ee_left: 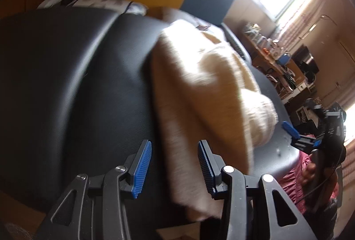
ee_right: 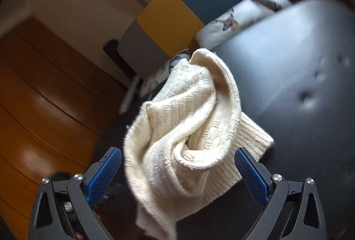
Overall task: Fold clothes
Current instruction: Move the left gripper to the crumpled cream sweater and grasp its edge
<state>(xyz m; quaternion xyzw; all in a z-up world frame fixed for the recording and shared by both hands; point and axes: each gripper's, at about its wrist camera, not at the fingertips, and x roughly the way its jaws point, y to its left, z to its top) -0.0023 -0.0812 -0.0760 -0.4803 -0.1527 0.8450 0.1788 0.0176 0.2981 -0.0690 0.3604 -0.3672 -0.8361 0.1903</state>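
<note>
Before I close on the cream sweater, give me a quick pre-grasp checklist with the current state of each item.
1. Left gripper open: ok.
2. Right gripper open wide: ok.
3. Cream sweater between the right fingers: ok, pads not pressing.
4. Sweater edge between the left fingers: ok, in the gap.
5. Sweater lying flat on the black surface: not ok, bunched and rumpled.
6. Sweater fully on the surface: cannot tell; one end seems to hang over the edge.
</note>
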